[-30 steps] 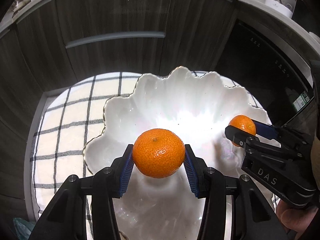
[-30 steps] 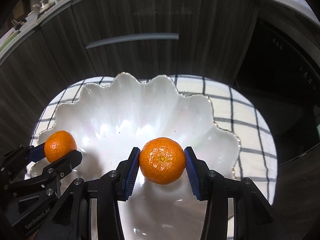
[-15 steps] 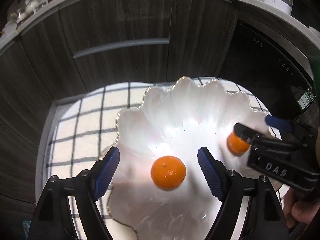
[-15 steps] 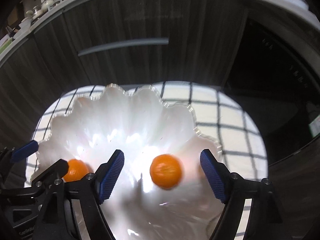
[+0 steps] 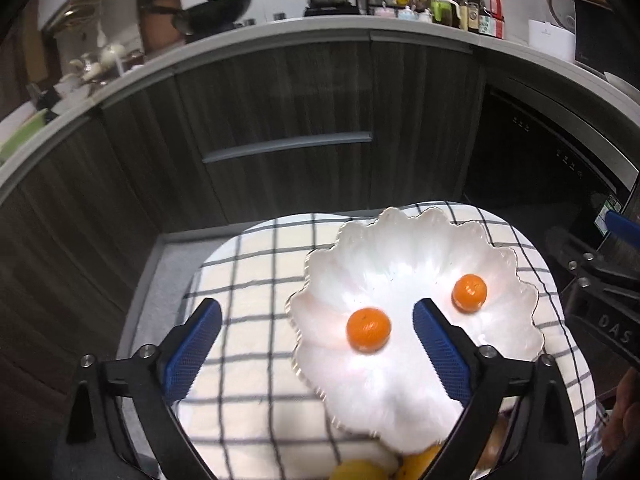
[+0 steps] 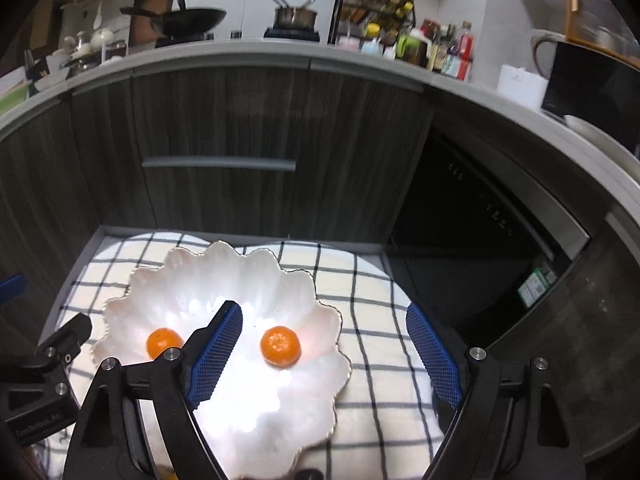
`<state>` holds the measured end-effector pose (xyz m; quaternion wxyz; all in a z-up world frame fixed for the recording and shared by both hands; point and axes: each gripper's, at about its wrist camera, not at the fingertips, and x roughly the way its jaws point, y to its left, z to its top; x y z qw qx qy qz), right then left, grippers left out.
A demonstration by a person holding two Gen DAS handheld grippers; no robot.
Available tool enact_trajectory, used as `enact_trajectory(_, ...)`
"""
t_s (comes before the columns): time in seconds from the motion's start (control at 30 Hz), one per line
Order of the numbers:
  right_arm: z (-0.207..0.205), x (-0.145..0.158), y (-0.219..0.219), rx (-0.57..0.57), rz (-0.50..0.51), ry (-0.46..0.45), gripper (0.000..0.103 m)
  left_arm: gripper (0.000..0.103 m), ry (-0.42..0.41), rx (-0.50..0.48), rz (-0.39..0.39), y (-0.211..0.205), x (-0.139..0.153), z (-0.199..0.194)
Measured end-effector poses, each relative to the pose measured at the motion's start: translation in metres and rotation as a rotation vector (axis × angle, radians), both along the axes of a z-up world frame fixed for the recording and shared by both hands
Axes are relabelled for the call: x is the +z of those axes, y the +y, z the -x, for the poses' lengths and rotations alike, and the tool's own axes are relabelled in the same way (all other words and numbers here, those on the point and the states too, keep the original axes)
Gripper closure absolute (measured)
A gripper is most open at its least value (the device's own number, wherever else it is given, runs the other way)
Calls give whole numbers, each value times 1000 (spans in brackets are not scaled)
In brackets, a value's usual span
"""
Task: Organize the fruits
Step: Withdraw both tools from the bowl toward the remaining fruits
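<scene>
Two tangerines lie apart in a white scalloped plate (image 5: 320, 258). In the left wrist view one tangerine (image 5: 368, 329) rests low between my left gripper's (image 5: 318, 346) blue pads, untouched; the other tangerine (image 5: 469, 293) lies further right. The left jaws are opening wide, raised above the plate. My right gripper (image 6: 325, 356) is also opening and holds nothing; a tangerine (image 6: 280, 346) sits on the plate (image 6: 120, 300) below its gap, and the second tangerine (image 6: 162, 342) shows left of its left finger. Each gripper's body shows at the edge of the other's view.
The plate sits on a black-checked white cloth (image 5: 248, 280). Yellow fruits (image 5: 356, 470) peek in at the bottom edge. Dark wood cabinets with a grey handle (image 5: 286, 146) stand behind, with a black appliance (image 5: 540, 160) to the right. A hand (image 5: 624, 412) shows at the right edge.
Both grippers let go of their tangerines, which now lie in the plate. Both jaws spread wide, and both grippers rose and drew back, so the kitchen counter came into view.
</scene>
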<state>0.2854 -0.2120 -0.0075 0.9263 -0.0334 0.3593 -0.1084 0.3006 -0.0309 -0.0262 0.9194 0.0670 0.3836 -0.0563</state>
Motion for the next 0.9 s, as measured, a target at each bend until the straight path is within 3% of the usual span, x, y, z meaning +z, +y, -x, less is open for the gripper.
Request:
enact_trajectory(0.37,70,11,25,28,-37,-61,18,2,-32,42,24,27,5,77)
enact_trajectory(0.9,139,-14,32,18,-75,-43,18,1,-74,46,-4,32,-14,147)
